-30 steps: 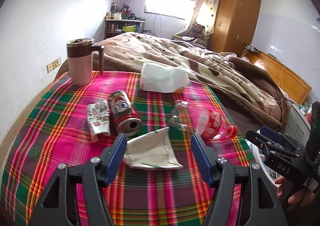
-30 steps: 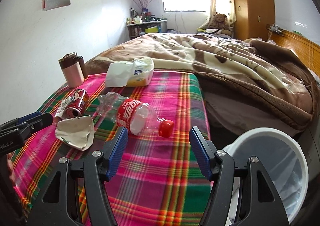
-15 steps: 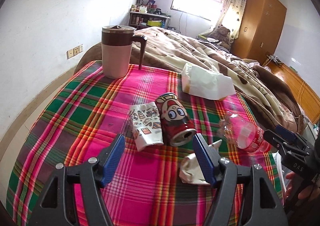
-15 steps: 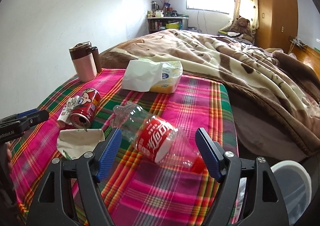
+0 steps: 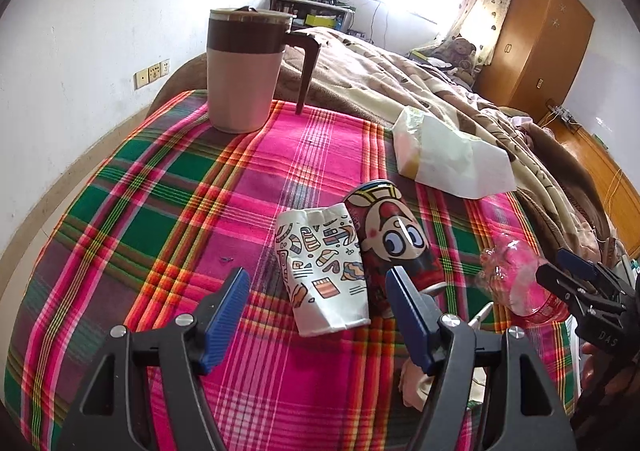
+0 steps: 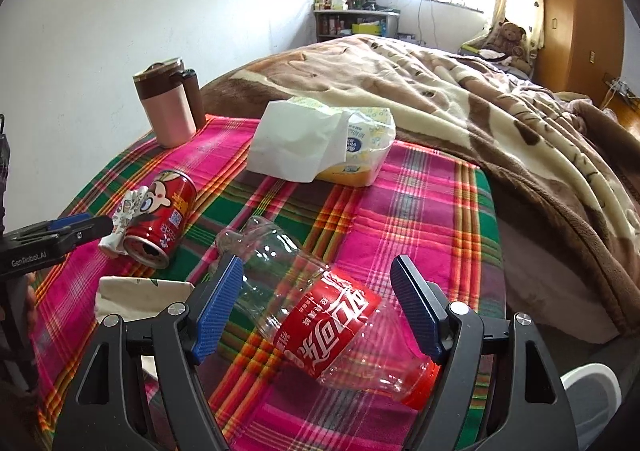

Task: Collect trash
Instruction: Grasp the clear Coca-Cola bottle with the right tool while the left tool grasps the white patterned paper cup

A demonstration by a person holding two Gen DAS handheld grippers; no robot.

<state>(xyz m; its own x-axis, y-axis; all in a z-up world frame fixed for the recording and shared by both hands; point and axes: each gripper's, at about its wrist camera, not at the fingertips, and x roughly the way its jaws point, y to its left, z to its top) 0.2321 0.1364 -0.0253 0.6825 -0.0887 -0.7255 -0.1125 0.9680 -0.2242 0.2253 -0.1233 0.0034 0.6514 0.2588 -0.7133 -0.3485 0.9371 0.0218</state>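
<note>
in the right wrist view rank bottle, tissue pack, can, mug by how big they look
1. bottle, nearest the camera, so enlarged
2. tissue pack
3. can and mug: too alike to rank

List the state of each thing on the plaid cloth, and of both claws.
Left claw: open, empty.
Right claw: open, astride the bottle.
Plastic bottle: lying down, crumpled, capped.
Red can: on its side, opened.
Paper cup: flattened, lying down.
Mug: upright, lidded.
</note>
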